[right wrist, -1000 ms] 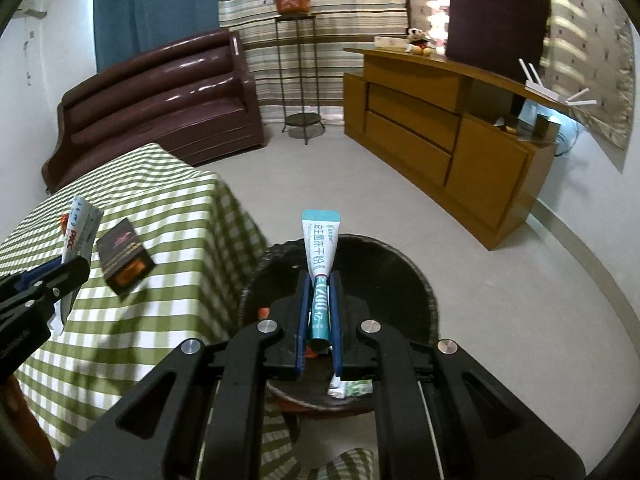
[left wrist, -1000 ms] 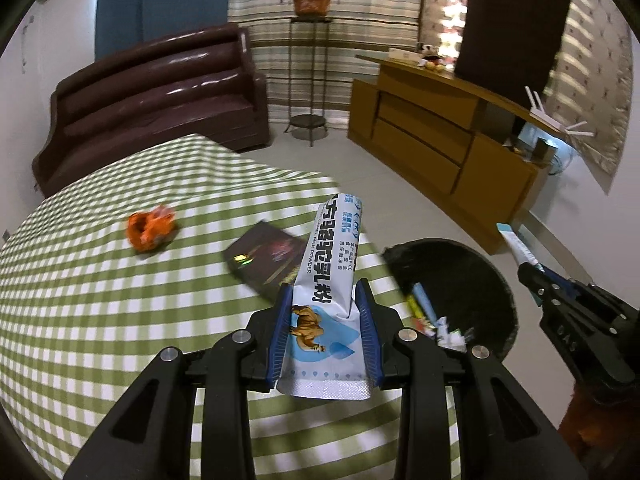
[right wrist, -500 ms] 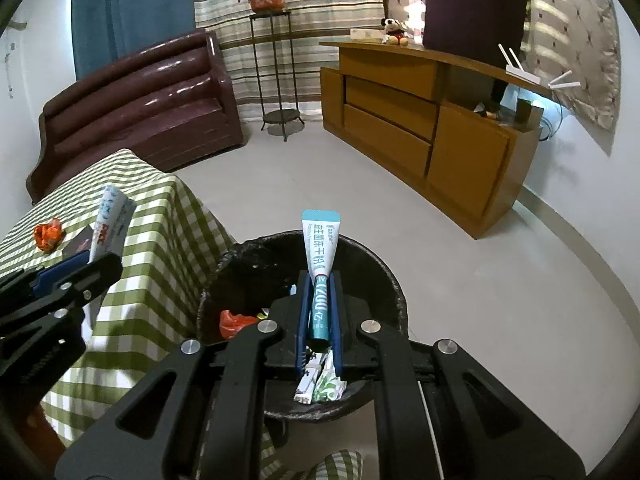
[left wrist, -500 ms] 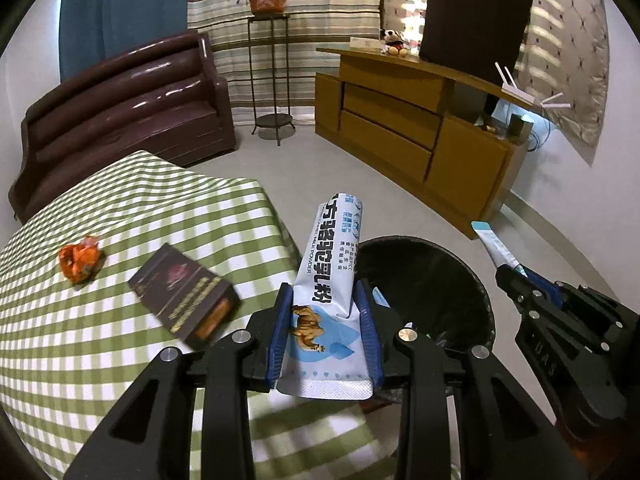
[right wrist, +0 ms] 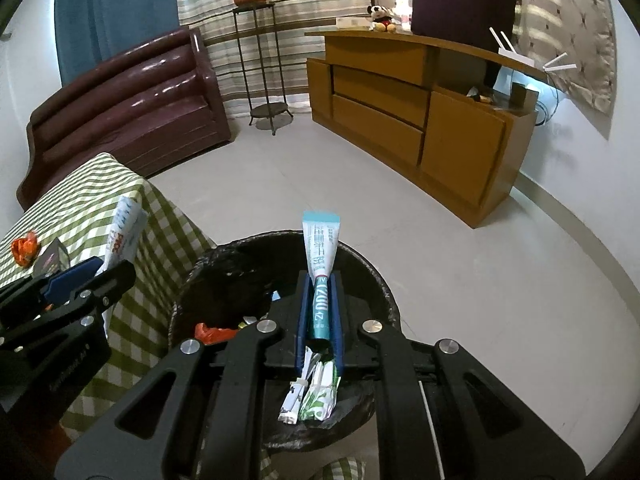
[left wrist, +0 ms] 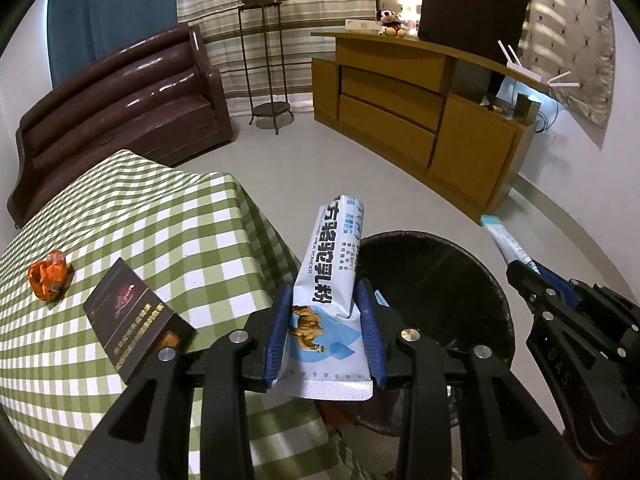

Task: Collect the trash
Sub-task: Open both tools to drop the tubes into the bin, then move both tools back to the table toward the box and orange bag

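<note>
While left view hides it, orange wrapper (right wrist: pixel 214 332) (crumpled) lies inside bin (right wrist: pixel 384 292).

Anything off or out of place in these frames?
Two pieces remain on the checked table: a crumpled orange wrapper and a dark box lying skewed near the edge. Nothing spilled outside the bin.

Green-white checked cloth (left wrist: pixel 168 236); white-blue pouch (left wrist: pixel 330 300); teal-white tube (right wrist: pixel 322 276); black bin (left wrist: pixel 440 280); orange wrapper (left wrist: pixel 48 280); dark-brown box (left wrist: pixel 136 320); maroon sofa (left wrist: pixel 120 108).
</note>
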A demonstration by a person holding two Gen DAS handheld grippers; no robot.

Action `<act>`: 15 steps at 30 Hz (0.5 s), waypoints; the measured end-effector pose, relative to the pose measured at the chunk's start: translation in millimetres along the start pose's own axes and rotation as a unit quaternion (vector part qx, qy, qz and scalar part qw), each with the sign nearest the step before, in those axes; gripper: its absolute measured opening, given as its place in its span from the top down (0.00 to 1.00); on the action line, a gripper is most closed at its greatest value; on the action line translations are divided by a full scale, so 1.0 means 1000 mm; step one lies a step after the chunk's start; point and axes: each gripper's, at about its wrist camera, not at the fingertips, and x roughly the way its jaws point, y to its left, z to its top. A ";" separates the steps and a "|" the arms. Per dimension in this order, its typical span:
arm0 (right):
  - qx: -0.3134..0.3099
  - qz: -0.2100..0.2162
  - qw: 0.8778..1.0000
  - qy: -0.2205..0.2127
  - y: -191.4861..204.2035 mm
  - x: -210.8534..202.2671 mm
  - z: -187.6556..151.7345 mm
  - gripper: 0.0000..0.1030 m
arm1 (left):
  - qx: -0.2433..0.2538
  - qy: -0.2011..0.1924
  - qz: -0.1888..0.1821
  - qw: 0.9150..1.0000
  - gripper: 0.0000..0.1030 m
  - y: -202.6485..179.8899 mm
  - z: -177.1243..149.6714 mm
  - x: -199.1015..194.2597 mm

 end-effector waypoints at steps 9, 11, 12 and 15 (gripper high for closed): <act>0.010 -0.003 1.000 0.001 -0.007 0.003 -0.001 0.74 | -0.001 0.000 0.003 1.000 0.48 -0.004 0.000 -0.001; 0.013 -0.003 1.000 0.000 -0.008 0.001 -0.001 0.66 | -0.003 -0.001 0.002 1.000 0.46 -0.004 0.000 -0.002; 0.013 -0.004 1.000 -0.002 -0.009 0.001 0.000 0.64 | -0.004 -0.002 0.002 1.000 0.45 -0.004 0.000 -0.003; 0.011 -0.006 1.000 -0.004 -0.009 -0.002 0.000 0.60 | -0.008 -0.006 0.000 1.000 0.43 -0.002 0.001 -0.006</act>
